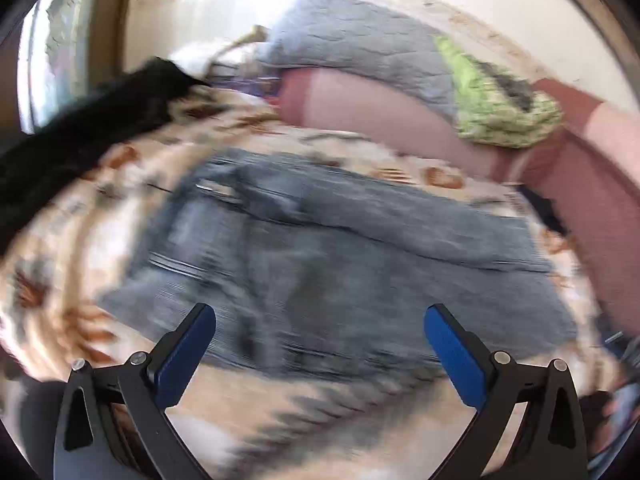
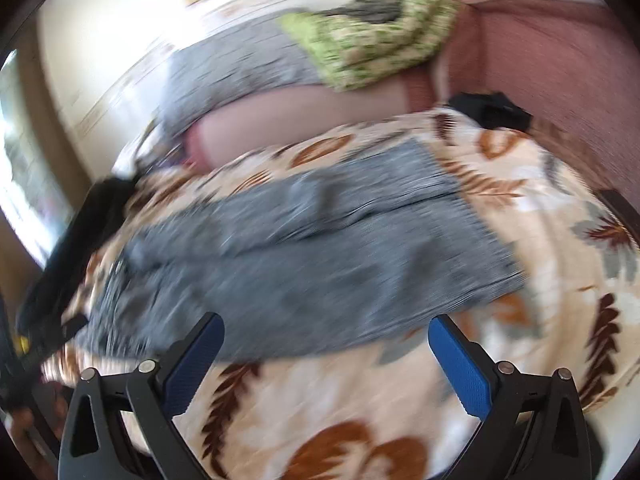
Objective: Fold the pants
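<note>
Grey-blue jeans (image 1: 340,248) lie spread on a cream blanket with brown leaf print (image 1: 72,216). Both views are motion-blurred. My left gripper (image 1: 320,320) is open and empty, its blue pads wide apart above the near edge of the jeans. In the right wrist view the jeans (image 2: 320,248) run from lower left to upper right across the blanket (image 2: 540,280). My right gripper (image 2: 326,330) is open and empty, just above the jeans' near edge. Neither gripper touches the cloth as far as I can tell.
A black garment (image 1: 80,128) lies at the left on the blanket. At the back are a grey quilted cushion (image 1: 360,40), a green patterned cloth (image 1: 500,104) and a pink-red sofa back (image 1: 580,200). A black object (image 2: 492,112) sits at the right rear.
</note>
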Demonstrator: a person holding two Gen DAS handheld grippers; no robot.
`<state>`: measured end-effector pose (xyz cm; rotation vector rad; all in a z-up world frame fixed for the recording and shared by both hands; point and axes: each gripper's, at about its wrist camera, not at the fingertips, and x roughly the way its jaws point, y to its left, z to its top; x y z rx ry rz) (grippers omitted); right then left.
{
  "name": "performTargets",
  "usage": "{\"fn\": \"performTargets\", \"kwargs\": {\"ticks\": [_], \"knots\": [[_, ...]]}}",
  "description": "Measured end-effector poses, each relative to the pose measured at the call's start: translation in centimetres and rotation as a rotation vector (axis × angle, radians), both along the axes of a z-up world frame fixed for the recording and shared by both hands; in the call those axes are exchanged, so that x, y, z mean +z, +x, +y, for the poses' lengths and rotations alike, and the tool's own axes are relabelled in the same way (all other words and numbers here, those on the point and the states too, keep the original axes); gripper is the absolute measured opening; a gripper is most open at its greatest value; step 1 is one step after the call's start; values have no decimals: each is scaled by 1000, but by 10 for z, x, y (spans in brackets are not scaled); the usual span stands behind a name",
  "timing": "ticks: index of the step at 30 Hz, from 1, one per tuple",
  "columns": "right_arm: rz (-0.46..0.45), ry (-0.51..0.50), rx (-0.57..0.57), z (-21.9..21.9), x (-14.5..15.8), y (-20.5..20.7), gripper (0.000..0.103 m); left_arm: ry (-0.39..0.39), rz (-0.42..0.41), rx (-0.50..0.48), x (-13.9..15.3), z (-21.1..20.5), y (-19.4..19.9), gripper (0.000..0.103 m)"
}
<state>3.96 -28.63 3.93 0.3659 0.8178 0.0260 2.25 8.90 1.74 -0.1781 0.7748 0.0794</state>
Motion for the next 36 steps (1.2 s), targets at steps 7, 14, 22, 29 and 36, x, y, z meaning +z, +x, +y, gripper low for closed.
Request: {"fn": "performTargets", "kwargs": {"ticks": [7,14,22,29,36], "knots": [[293,354,-225,-119,-43,41,103,-125,91,216,-10,82,12,103],[348,516,-241,-128,-72,54,92,-217,221,292,-36,100,15,103],[336,493,-318,-128,-78,64,85,-422,243,323,-52,121,21,103],[348,446,-331,-133,-80,62,54,-468,273,369,-58,141,24,76],[365,387,-312,-136,-78,57,28,-425,322,355,-61,147,30,10]]}}
